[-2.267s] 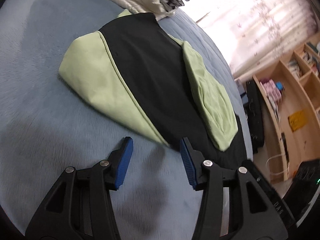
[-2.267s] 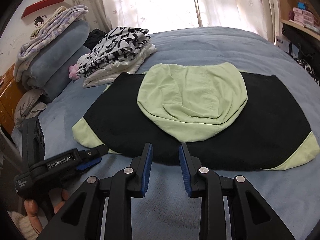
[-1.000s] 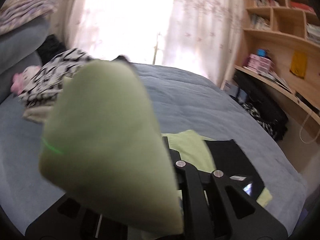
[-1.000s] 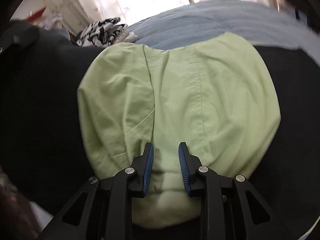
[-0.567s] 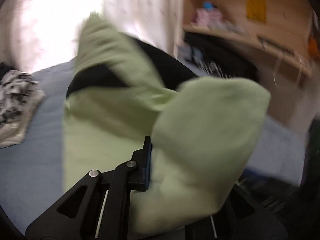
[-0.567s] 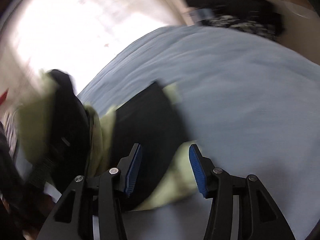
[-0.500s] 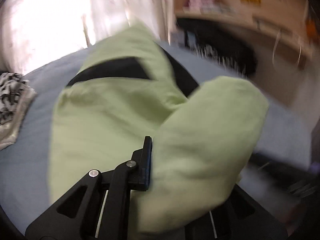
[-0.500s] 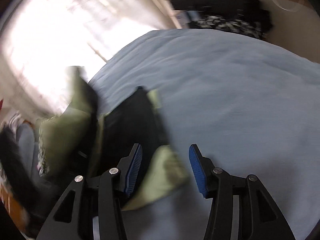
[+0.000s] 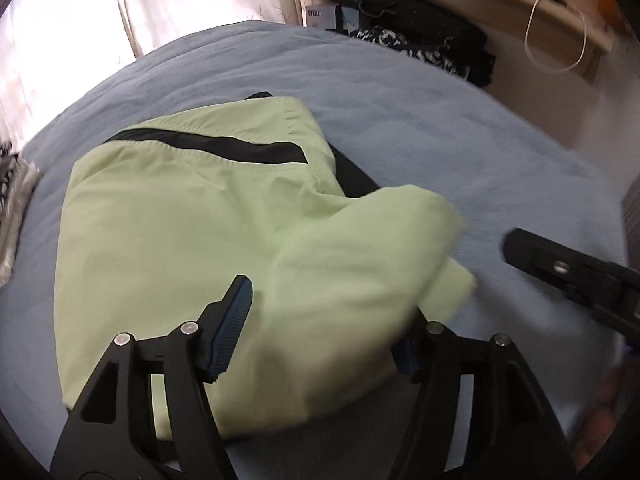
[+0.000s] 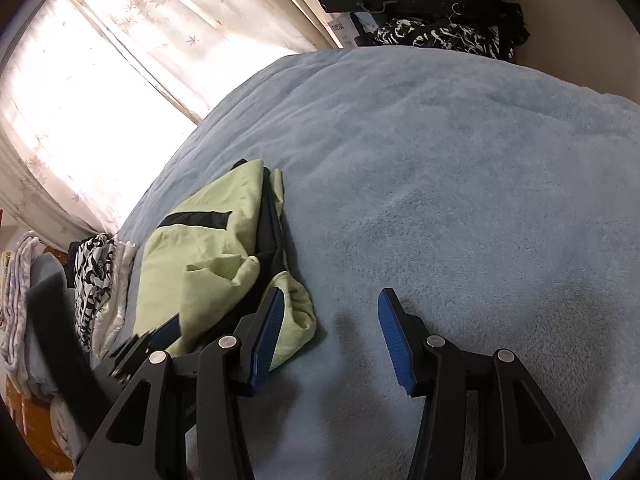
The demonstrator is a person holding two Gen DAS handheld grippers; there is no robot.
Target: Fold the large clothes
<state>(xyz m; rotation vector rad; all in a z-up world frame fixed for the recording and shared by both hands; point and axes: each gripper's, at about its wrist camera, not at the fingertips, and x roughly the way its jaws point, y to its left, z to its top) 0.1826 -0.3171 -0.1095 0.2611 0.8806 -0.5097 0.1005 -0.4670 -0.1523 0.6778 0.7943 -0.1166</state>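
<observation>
1. Left wrist view: the left gripper (image 9: 320, 324) has its jaws opening, with a fold of the light-green and black garment (image 9: 192, 216) lying loose between them. The left blue pad (image 9: 232, 324) stands clear of the cloth; the right pad is mostly hidden under the fabric.
2. Same view: the garment lies folded over on the blue-grey bed cover (image 9: 440, 128), green side up, with a black stripe across its far part and a black layer showing at its right edge.
3. Same view: the right gripper (image 9: 568, 272) shows as a dark, blurred shape at the right edge, above bare cover beside the garment.
4. Right wrist view: the right gripper (image 10: 328, 332) stands moderately wide over bare bed cover (image 10: 460, 184), nothing between its pads. The garment (image 10: 208, 256) lies bunched just left of its left finger.
5. Same view: a stack of patterned black-and-white laundry (image 10: 96, 280) sits towards the left edge of the bed.
</observation>
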